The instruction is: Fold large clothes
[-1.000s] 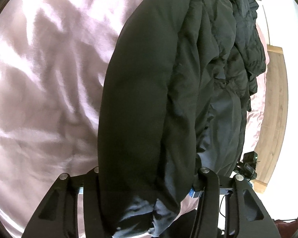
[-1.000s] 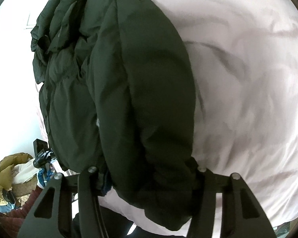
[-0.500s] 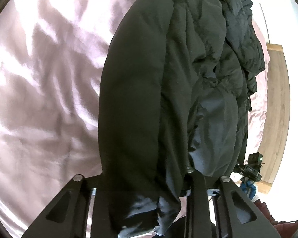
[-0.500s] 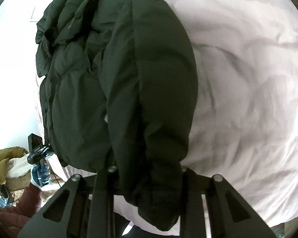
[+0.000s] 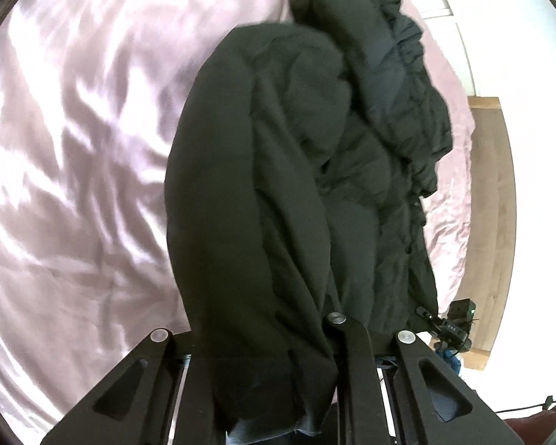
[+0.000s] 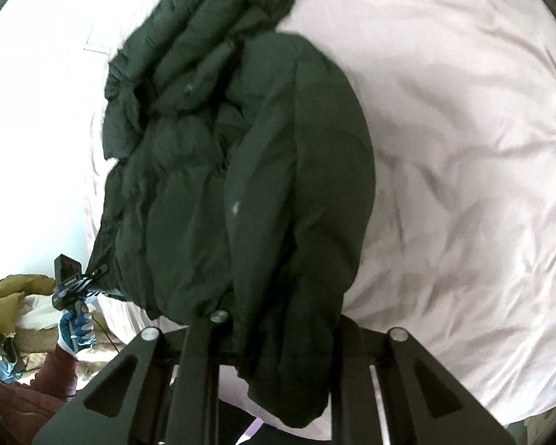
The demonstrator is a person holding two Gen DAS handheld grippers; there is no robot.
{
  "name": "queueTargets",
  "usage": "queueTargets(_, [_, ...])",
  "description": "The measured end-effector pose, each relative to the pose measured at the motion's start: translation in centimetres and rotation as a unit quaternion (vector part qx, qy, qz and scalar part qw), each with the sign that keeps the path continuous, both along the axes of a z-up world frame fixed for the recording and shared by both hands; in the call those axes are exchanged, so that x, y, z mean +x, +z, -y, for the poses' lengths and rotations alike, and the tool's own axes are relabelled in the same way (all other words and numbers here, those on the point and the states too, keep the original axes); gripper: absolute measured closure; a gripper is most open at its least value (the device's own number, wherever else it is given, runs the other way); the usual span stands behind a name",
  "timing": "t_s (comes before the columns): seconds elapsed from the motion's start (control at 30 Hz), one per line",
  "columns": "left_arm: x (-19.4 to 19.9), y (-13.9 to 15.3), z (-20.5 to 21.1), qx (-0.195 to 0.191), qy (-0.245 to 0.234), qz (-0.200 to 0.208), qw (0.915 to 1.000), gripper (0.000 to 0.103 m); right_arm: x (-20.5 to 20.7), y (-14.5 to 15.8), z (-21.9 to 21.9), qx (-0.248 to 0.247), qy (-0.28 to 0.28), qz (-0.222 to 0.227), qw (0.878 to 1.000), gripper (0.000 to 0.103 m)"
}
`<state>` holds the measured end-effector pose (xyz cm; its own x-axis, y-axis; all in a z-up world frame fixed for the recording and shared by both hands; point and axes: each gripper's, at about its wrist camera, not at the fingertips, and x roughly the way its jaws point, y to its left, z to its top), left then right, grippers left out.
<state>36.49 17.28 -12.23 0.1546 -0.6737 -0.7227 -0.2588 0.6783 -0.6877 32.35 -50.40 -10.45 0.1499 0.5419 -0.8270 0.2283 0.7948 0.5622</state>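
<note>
Bed first: pale pink sheet (image 5: 74, 185), creased all over, fills most of both wrist views and it's my work surface. On it lies the big black puffer jacket (image 5: 315, 185), bunched lengthwise, far end resting on the sheet, near end raised up into both grippers.

Step in hand, as I read it: the lift at the start of a fold. I've got the near hem/edge pinched at two pts and it's coming up off the bed.

Left gripper (image 5: 274, 378): jaws closing, nearly shut, a thick wad of jacket fabric squeezed between them and hanging out below. Right gripper (image 6: 278, 371): same story, jaws closing down to a narrow gap, padded edge clamped between them and drooping past the fingers.

Next move, my guess: carry both hands fwd together, same height, and lay the near edge over toward the far end so the jacket halves. Needs an even pull; the thing is bulky and slippery-looking, so one side could sag or slide out.

Room: wooden floor strip (image 5: 493, 222) past the bed edge in the left view; bright white wall beyond. Right view shows a heap of clothes (image 6: 11, 307) low left, olive and white bits, plus a gloved hand (image 6: 76, 330) holding the other gripper.
</note>
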Motion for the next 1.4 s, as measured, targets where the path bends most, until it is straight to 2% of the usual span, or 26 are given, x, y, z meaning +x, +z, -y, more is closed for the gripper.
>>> queueTargets(0.43, [5.9, 7.7, -0.2, -0.021, 0.025, 0.079, 0.9963, 0.089, 6.4, 7.3, 1.6, -0.017, 0.000, 0.097, 0.995, 0.088])
queueTargets(0.63, [10.5, 12.3, 0.4, -0.024, 0.023, 0.130, 0.9909, 0.089, 10.6, 10.7, 2.1, -0.033, 0.006, 0.140, 0.990, 0.088])
queueTargets(0.87, [17.6, 16.4, 0.5, -0.034, 0.039, 0.175, 0.9832, 0.089, 16.7, 14.2, 3.4, -0.023, -0.021, 0.201, 0.979, 0.088])
queueTargets(1.1, [24.5, 16.8, 0.6, -0.012, 0.054, 0.188, 0.9806, 0.089, 23.5, 14.9, 4.0, -0.017, -0.050, 0.228, 0.972, 0.088])
queueTargets(1.27, [29.9, 15.7, 0.3, 0.002, 0.076, 0.183, 0.9802, 0.089, 28.6, 12.9, 4.7, -0.005, -0.088, 0.226, 0.970, 0.088])
queueTargets(1.4, [34.7, 12.7, 0.9, 0.020, 0.087, 0.163, 0.9827, 0.089, 32.7, 10.2, 5.1, -0.006, -0.116, 0.205, 0.972, 0.088])
